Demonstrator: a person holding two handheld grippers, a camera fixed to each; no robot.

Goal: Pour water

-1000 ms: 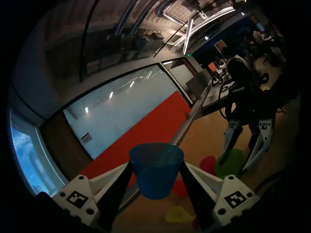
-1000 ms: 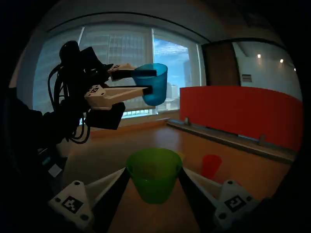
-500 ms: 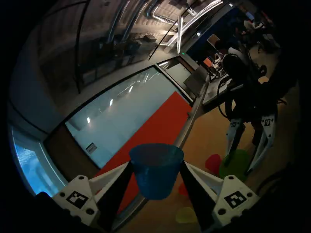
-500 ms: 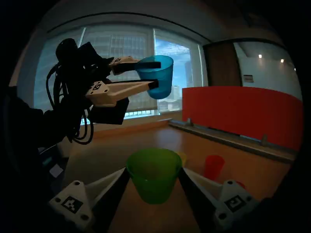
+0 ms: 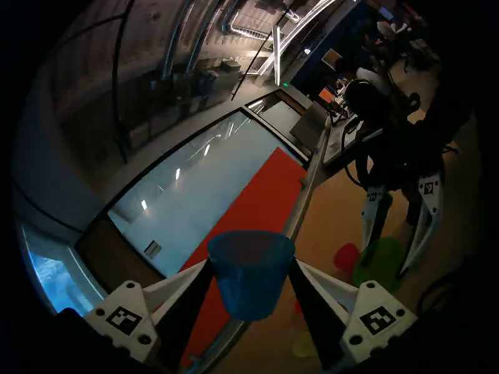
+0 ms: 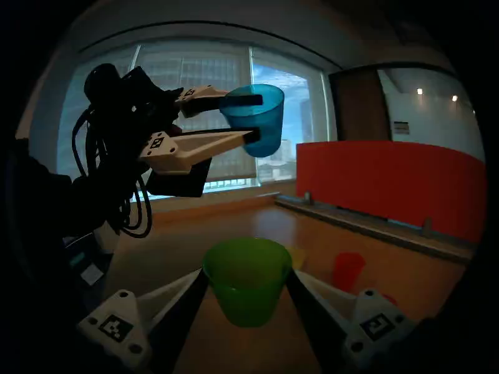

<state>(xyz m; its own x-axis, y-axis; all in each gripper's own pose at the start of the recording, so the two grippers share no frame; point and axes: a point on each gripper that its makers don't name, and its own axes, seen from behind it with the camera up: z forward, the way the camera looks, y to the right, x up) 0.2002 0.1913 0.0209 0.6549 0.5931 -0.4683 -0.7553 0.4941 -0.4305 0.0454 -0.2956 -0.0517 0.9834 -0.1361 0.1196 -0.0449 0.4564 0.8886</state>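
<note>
Plastic is my guess for both cups: light, stiff-walled and a little slippery, so the mid-wall is the place to pinch, firmly but without crushing.

In the left gripper view the left gripper (image 5: 251, 269) is clenched on the blue cup (image 5: 251, 292), a finger pressing each side; farther off the right gripper (image 5: 383, 268) straddles the green cup (image 5: 378, 258) low over the wooden table (image 5: 327, 215), with a red cup (image 5: 347, 256) just beside it.

In the right gripper view the right gripper grasps the green cup, mouth up; the blue cup hangs high and well apart, near upright; whether either holds water I cannot tell.
</note>
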